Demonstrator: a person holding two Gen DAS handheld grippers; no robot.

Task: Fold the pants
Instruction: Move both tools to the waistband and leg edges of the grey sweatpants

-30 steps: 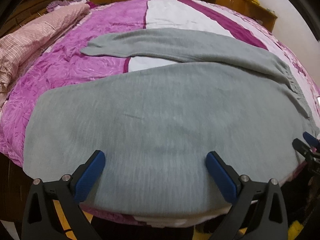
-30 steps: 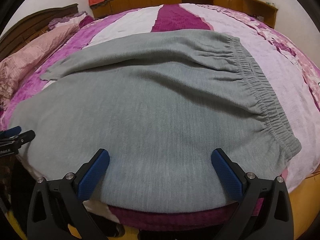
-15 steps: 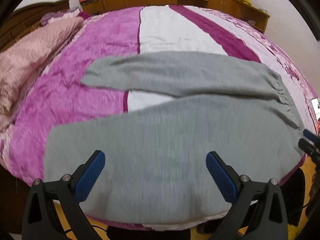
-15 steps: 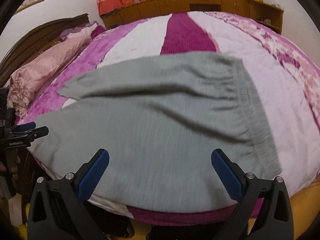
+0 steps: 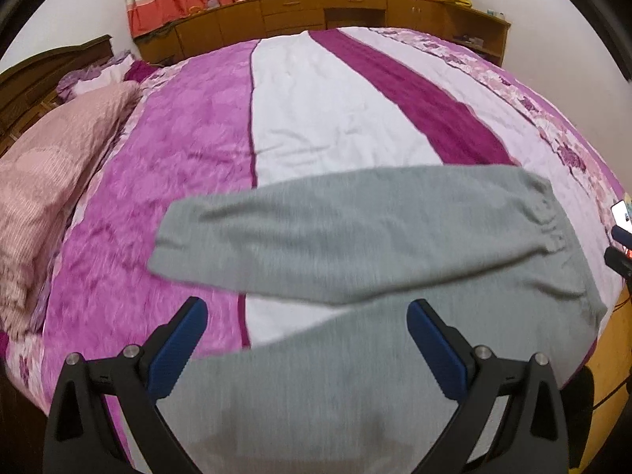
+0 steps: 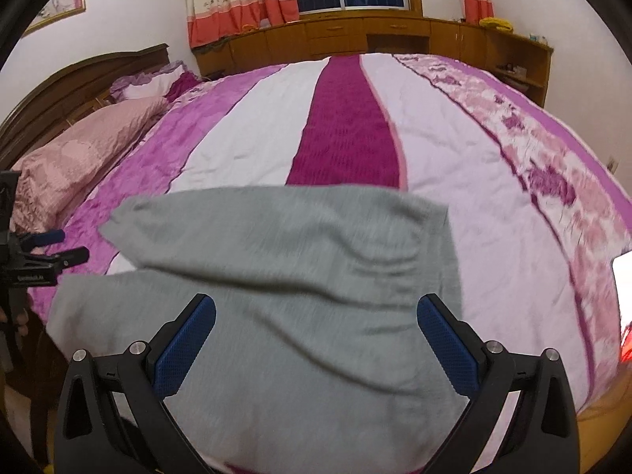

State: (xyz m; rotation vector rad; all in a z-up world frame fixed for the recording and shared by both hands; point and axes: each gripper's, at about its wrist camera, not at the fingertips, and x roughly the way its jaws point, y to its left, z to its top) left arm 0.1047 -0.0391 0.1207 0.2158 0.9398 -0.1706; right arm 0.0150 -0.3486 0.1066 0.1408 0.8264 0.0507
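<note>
Grey pants (image 5: 355,245) lie spread flat on the bed, legs apart and pointing left, elastic waistband at the right; they also show in the right wrist view (image 6: 300,276). My left gripper (image 5: 306,351) is open and empty, raised above the near leg. My right gripper (image 6: 316,345) is open and empty, raised above the waist end. The left gripper shows at the left edge of the right wrist view (image 6: 51,247); the right gripper shows at the right edge of the left wrist view (image 5: 620,245).
The bed has a pink, white and magenta striped cover (image 5: 316,91). A pink pillow (image 5: 43,181) lies at the left by the dark headboard (image 6: 79,83). Wooden cabinets (image 6: 375,35) line the far wall. A phone (image 6: 624,276) lies at the bed's right edge.
Both grippers have lifted up and back from the pants, so the pants look smaller and lower in both views. Both stay open.
</note>
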